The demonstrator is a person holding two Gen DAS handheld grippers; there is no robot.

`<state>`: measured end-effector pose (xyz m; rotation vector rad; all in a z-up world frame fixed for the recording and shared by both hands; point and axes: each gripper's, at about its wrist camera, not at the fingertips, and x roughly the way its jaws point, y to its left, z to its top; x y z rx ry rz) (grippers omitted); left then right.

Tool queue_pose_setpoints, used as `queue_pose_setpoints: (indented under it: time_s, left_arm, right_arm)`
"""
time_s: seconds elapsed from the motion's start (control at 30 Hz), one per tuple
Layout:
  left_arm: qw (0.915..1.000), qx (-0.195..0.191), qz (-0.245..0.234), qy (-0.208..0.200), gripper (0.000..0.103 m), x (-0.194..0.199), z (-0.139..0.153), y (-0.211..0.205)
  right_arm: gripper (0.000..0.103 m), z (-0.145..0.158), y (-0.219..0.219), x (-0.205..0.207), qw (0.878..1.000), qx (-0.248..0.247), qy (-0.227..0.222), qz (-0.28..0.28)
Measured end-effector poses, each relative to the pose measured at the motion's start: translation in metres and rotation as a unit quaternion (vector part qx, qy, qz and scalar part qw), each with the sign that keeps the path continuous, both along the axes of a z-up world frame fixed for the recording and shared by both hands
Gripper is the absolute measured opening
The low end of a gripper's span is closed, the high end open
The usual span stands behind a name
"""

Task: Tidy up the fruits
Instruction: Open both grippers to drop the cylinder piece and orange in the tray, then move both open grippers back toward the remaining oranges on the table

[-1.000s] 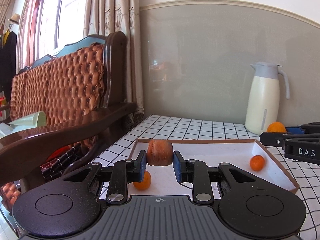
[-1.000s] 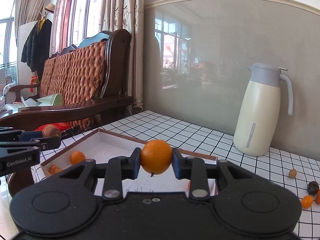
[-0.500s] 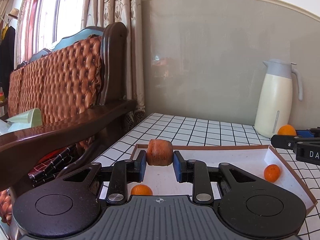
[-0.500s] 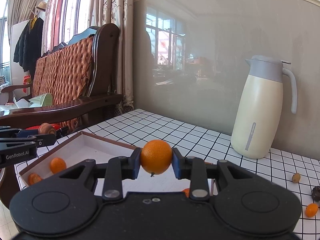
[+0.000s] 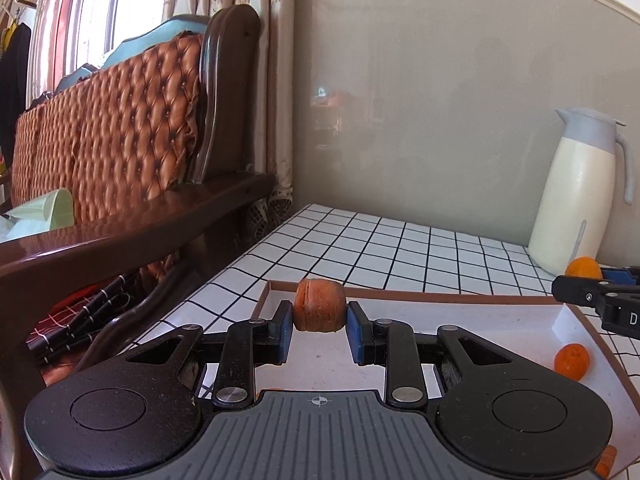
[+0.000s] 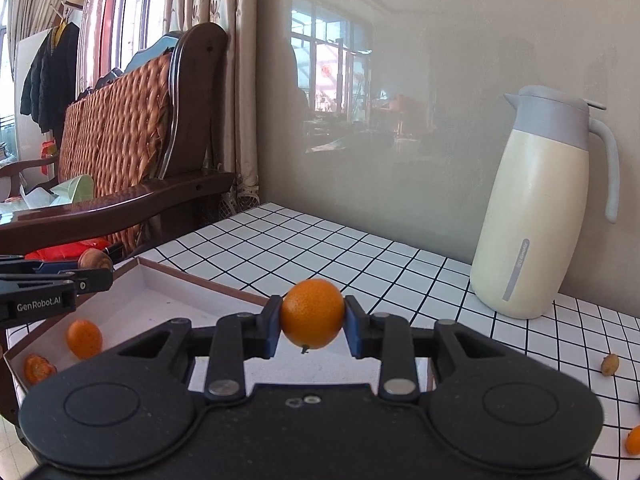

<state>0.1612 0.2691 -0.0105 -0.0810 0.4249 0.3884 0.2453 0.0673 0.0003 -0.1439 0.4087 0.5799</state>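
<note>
Working over a checked tabletop [image 6: 360,248] beside a cream jug [image 6: 536,216], we are holding both claws above the white tray [image 5: 460,344]. We are clamping the brown fruit [image 5: 319,306] in our left gripper [image 5: 319,328] and the orange [image 6: 313,313] in our right gripper [image 6: 312,328].

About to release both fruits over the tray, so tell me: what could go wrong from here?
The orange in the right gripper is round and held above the tray; dropped, it may roll into the small orange. The brown fruit in the left gripper sits near the tray's far wall and might fall outside.
</note>
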Motion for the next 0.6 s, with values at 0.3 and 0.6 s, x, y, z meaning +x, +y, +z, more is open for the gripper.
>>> queue_pose_setpoints:
  time_s: [0.3,0.6]
  left_arm:
    - [0.9996,-0.005,0.022,-0.015,0.040,0.005,-0.004,0.011]
    - [0.9965,0.013,0.055,-0.062,0.103,-0.012,-0.004,0.015]
  right_arm:
    - [0.041,-0.006,0.006,0.022,0.999,-0.029,0.043,-0.005]
    - [0.097,-0.007,-0.007,0.019,0.997,-0.033,-0.033,-0.057]
